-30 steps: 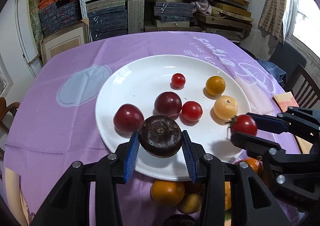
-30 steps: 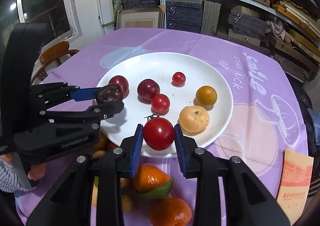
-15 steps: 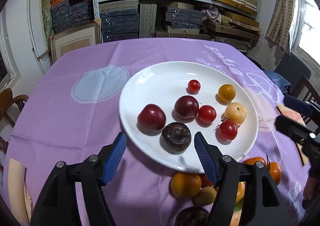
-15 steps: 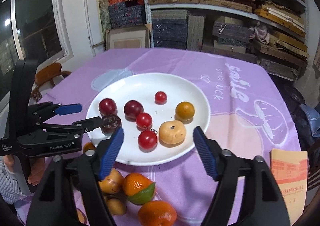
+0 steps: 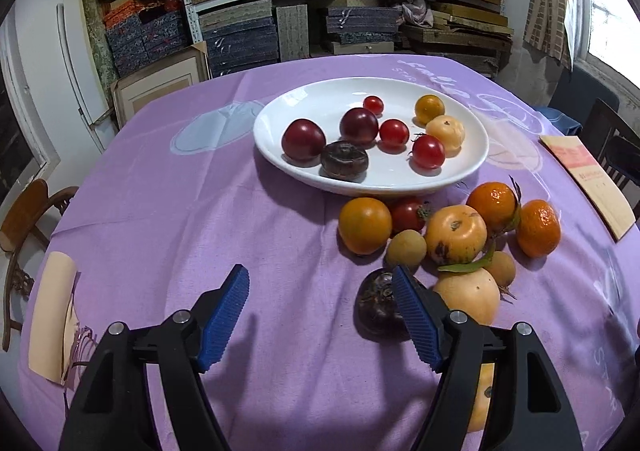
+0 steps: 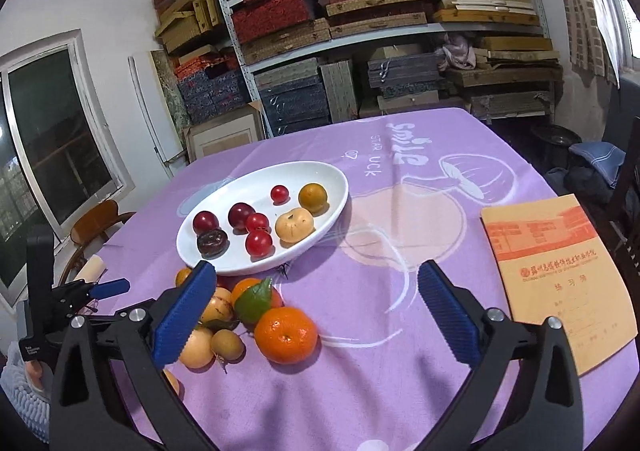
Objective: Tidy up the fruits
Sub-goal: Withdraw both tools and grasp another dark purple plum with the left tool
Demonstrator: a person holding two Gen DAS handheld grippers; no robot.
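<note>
the left gripper hangs low over the purple cloth of the counter, jaws spread wide with nothing between them. a dark purple fruit lies on the cloth just beside its right-hand blue pad, outside the gap and partly hidden by that pad. it is squat and round; which way its stem end points cannot be told.

the loose pile sits ahead and to the right of that gripper: a pale peach-coloured fruit touching the dark one, two small tan round ones, a yellow-orange fruit with a dark stem pit facing up, an orange tomato-like fruit, a red tomato behind it with its green calyx turned to the right, and two mandarins, the nearer one well apart from the left gripper.

farther off stands the white plate, holding eight pieces. a dark wrinkled flat fruit lies at the near edge with its dimpled top facing up; a red tomato with its calyx turned to the left lies to its right.

the right gripper is also spread wide and holds nothing. a mandarin lies just inside its left-hand pad, the rest of the pile behind that pad, the plate well beyond. a tan booklet lies flat to the right, long axis running away from the camera.
</note>
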